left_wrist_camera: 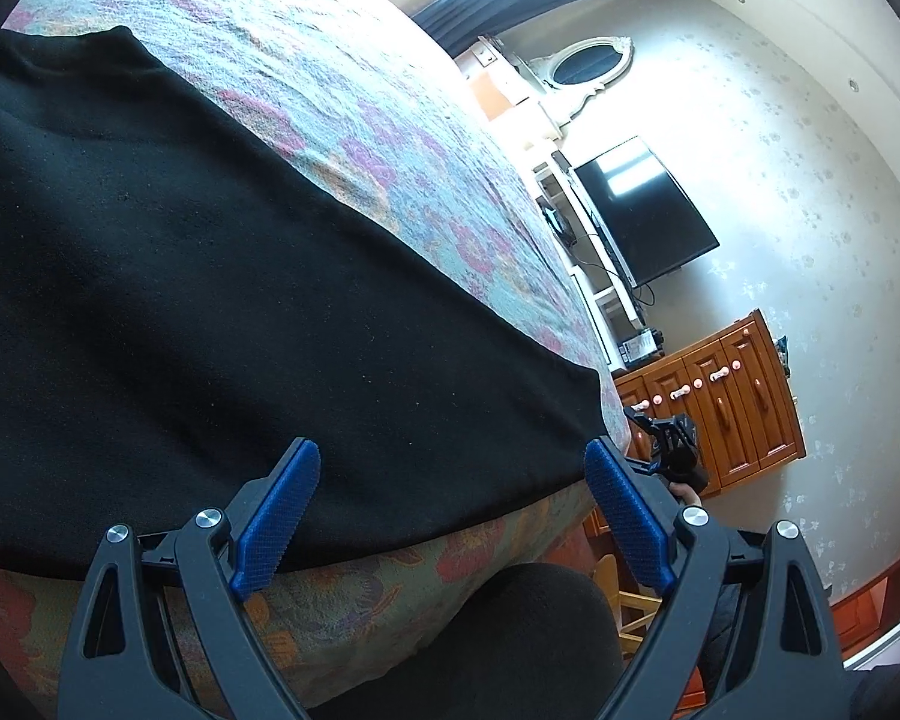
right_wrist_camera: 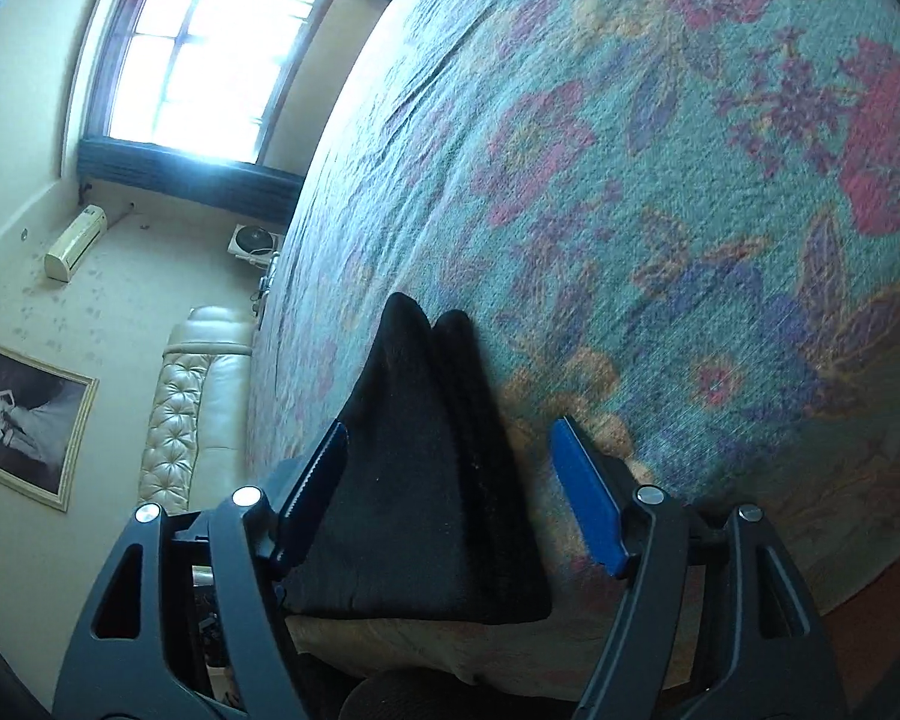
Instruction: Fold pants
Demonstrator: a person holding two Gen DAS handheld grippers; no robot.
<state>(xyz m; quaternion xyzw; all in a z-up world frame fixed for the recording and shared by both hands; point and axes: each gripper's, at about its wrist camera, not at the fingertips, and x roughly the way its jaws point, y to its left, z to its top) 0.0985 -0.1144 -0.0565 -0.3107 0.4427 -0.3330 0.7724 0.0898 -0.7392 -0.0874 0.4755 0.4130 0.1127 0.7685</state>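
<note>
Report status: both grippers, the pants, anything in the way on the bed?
Left gripper open over black pants. Right gripper open, pants end between pads, unclamped. Pants flat on floral bedspread; nothing in the way.

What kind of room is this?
Most likely a bedroom: black pants lie on a bed with a floral bedspread, a padded headboard stands at one end, and a wooden dresser stands against the wall.
</note>
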